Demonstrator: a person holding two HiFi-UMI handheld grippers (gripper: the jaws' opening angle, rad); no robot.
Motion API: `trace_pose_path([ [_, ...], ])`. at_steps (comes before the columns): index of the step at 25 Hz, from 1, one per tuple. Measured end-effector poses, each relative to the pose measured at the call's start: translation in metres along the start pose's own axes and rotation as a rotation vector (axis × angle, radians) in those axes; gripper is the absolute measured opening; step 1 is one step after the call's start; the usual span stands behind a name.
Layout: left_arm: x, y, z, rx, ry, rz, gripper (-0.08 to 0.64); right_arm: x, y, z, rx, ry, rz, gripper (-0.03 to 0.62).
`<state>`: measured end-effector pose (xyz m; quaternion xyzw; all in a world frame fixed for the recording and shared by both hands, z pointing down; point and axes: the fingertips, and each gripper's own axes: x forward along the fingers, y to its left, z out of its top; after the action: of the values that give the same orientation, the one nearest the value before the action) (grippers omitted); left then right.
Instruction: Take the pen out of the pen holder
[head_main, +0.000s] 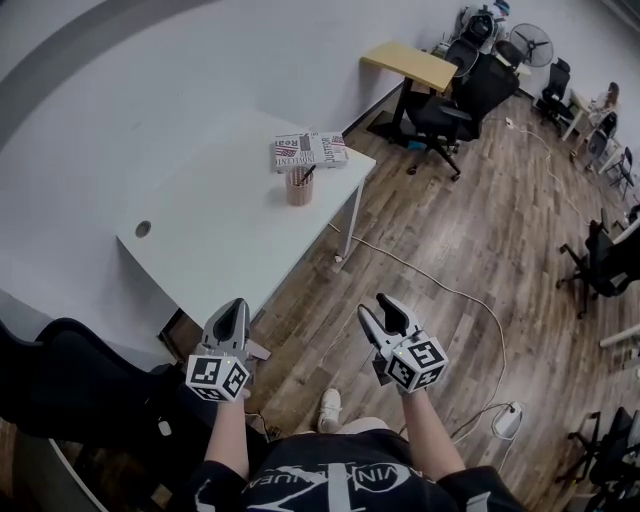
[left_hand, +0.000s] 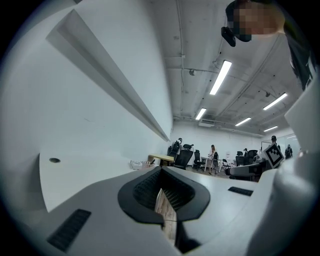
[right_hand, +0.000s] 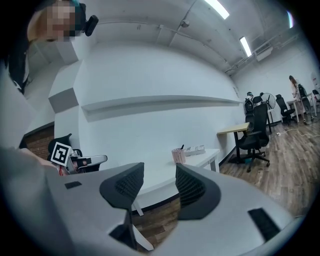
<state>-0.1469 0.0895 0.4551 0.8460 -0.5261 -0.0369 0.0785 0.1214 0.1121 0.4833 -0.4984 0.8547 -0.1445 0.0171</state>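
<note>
A pinkish pen holder (head_main: 299, 188) stands near the far end of the white table (head_main: 215, 235), with a dark pen (head_main: 307, 175) sticking out of it. In the right gripper view the pen holder (right_hand: 178, 156) is small and far off. Both grippers hang over the wooden floor, short of the table's near corner and well away from the holder. My left gripper (head_main: 236, 306) has its jaws together and holds nothing (left_hand: 161, 172). My right gripper (head_main: 379, 306) is open, with a clear empty gap between its pads (right_hand: 159, 170).
A printed box (head_main: 310, 151) lies just behind the holder. The table has a cable hole (head_main: 143, 228). A black chair (head_main: 70, 385) stands at my lower left. A white cable (head_main: 440, 285) runs across the floor. Office chairs (head_main: 455, 105) and a wooden desk (head_main: 410, 65) stand farther off.
</note>
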Motion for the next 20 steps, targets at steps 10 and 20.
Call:
trace_pose_path([
  [10,0.055,-0.013,-0.008,0.005,-0.005,0.011,0.012,0.023,-0.052,0.004,0.012,0.007,0.024,0.189],
  [20,0.067,-0.013,-0.005,0.025,0.01,0.026,0.012,0.041,-0.061,0.005,0.038,0.012,0.057,0.189],
])
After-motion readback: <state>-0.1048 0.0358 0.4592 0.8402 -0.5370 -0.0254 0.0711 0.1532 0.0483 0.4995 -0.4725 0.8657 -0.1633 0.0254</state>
